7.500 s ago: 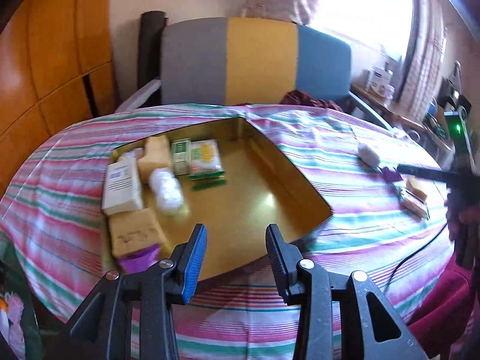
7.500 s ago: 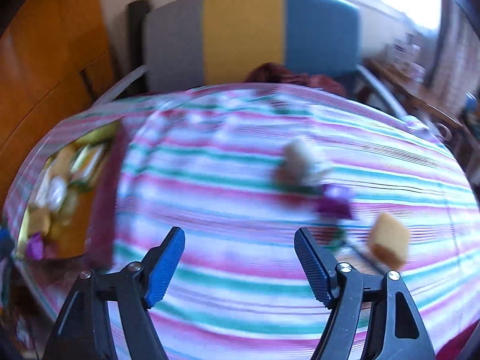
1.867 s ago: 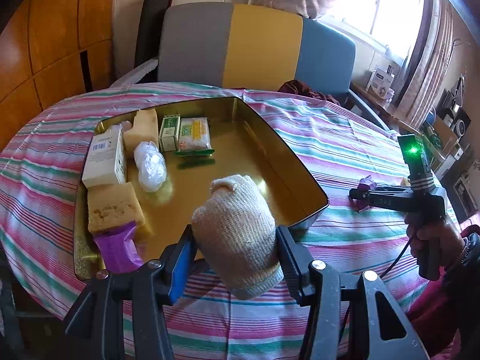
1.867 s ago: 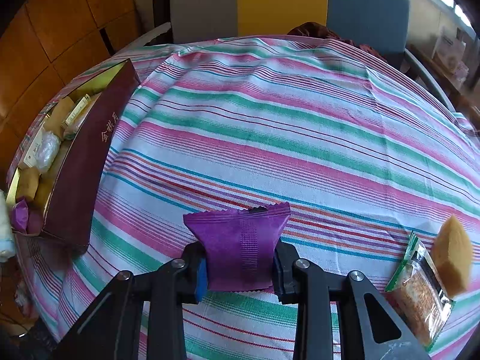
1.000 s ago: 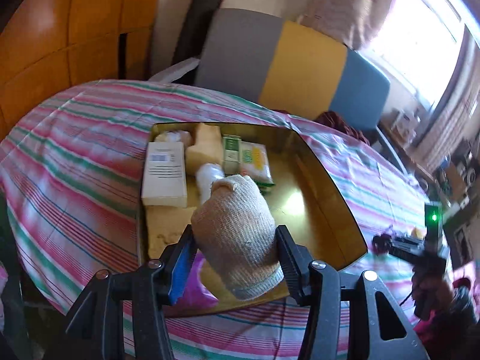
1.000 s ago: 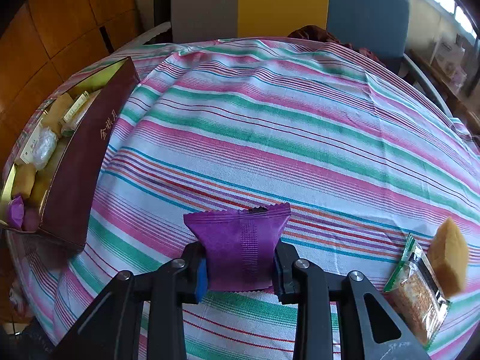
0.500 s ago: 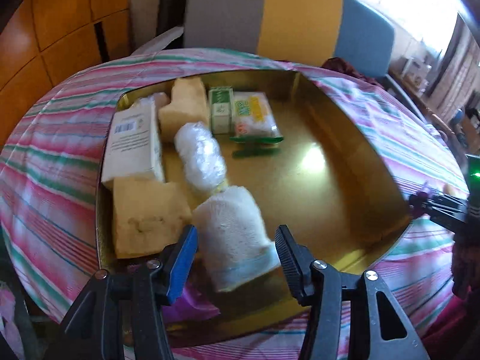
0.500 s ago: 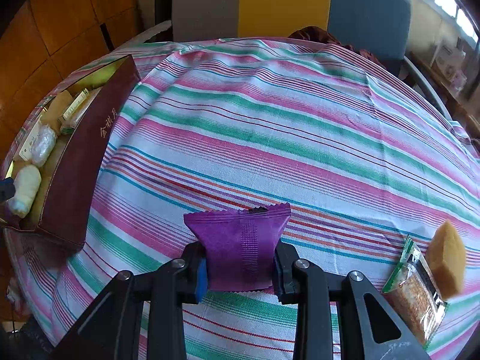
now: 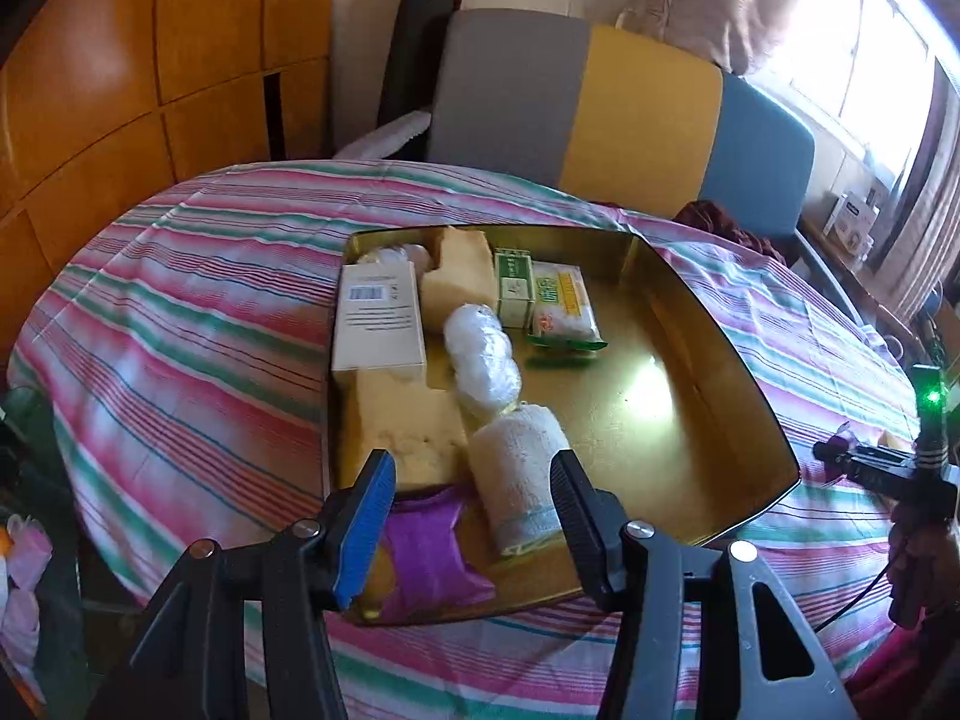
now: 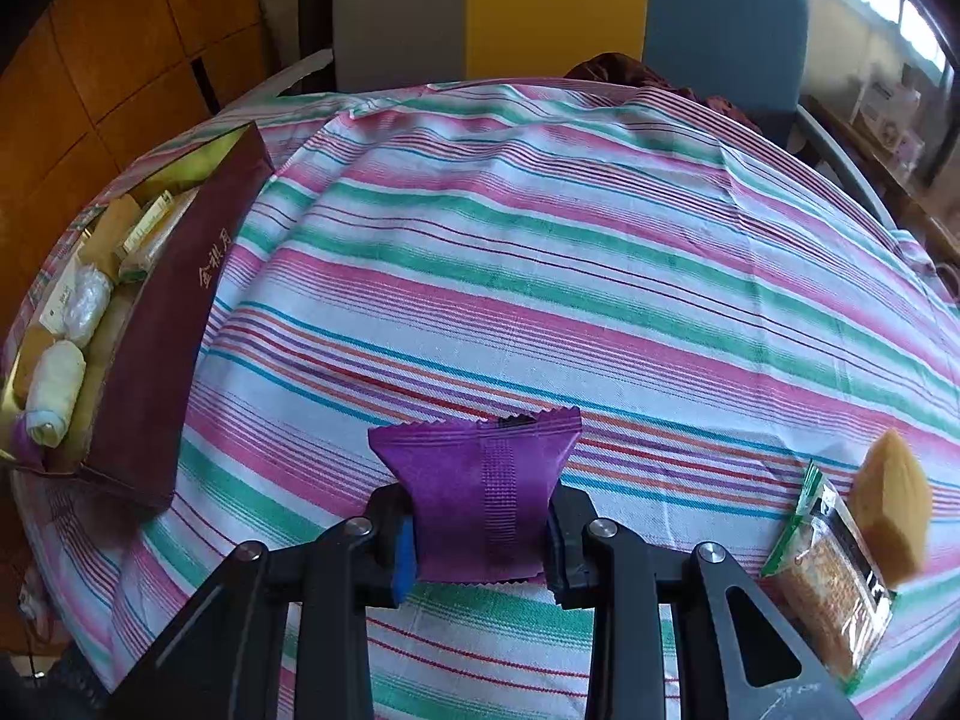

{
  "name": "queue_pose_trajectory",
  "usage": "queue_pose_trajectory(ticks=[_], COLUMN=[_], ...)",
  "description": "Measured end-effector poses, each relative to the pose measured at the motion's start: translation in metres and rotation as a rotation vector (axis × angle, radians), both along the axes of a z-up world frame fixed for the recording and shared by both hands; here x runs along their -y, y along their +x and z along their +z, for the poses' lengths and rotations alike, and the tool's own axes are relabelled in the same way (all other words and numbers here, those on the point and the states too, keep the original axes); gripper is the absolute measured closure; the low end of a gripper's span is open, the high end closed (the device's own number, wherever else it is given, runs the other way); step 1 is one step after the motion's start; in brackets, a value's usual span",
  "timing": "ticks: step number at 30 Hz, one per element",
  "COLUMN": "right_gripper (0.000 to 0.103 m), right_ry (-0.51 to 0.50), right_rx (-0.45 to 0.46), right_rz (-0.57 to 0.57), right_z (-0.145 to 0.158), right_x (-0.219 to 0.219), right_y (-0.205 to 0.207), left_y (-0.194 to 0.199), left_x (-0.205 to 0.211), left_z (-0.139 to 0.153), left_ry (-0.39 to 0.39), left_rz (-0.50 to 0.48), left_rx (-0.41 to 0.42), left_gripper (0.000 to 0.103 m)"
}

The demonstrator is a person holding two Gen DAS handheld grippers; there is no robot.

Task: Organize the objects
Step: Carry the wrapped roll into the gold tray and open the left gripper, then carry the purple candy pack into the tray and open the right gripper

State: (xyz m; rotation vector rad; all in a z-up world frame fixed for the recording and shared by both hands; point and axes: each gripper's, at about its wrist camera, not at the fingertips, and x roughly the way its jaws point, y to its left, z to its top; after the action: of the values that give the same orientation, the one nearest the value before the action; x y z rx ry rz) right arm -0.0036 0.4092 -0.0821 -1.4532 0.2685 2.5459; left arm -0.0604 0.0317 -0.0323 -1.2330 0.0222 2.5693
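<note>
Between the right gripper's (image 10: pixel 477 531) blue-padded fingers, a purple snack packet (image 10: pixel 483 489) is being pinched flat, its crimped top edge standing clear above the striped tablecloth (image 10: pixel 540 276). Just right of that gripper, a clear cracker packet (image 10: pixel 831 585) is lying on the cloth with a yellow sponge wedge (image 10: pixel 894 507) touching its far side.

Over at the gold tin tray (image 9: pixel 714 360), the left gripper (image 9: pixel 471 519) is hovering with its jaws spread and gripping nothing. A rolled white towel (image 9: pixel 519 477) is lying on the tray floor between and beyond the fingertips, apart from both pads. A second purple packet (image 9: pixel 429 558) is sitting in the tray's near corner, beside the towel. Farther in, a yellow sponge (image 9: pixel 408 426), a plastic-wrapped white bundle (image 9: pixel 480 357), a white barcoded box (image 9: pixel 378 324), a green carton (image 9: pixel 513 288) and a green-and-yellow packet (image 9: pixel 561 309) are lying grouped along the tray's left half.
</note>
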Motion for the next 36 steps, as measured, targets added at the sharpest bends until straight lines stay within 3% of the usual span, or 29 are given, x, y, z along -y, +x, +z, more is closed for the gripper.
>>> queue_pose_trajectory(ticks=[5,11,15,19,26,30,36], right_gripper=[0.071,0.07,0.07,0.07,0.063,0.063,0.051], right_ry=[-0.057,-0.082,-0.097,-0.132,-0.267,-0.269,-0.214], right_rx=[-0.098,-0.177,-0.144,-0.071,0.017,-0.016,-0.079], right_rz=[0.003,0.19,0.286,0.306,0.251,0.247,0.257], right_z=[0.038,0.078,0.07,0.047,0.008,0.015,0.033], right_x=[0.021,0.106,0.163,0.201,0.22,0.213,0.193], right_y=[-0.001,-0.04,-0.082,-0.126,-0.169,-0.157,-0.124], left_y=[0.001,0.008,0.01,0.008,0.004,0.002,0.005], left_x=[0.015,0.026,0.032,0.039,0.05,0.053,0.05], left_z=[-0.003,-0.002,-0.001,-0.005,-0.015,-0.016,-0.014], left_ry=[0.032,0.063,0.081,0.095,0.122,0.126,0.118], left_rz=[0.036,0.041,0.053,0.063,0.092,0.102,0.106], left_rx=[0.031,0.016,-0.001,0.007,0.031,0.028,0.017], left_gripper=[0.049,0.049,0.049,0.049,0.049,0.049,0.049])
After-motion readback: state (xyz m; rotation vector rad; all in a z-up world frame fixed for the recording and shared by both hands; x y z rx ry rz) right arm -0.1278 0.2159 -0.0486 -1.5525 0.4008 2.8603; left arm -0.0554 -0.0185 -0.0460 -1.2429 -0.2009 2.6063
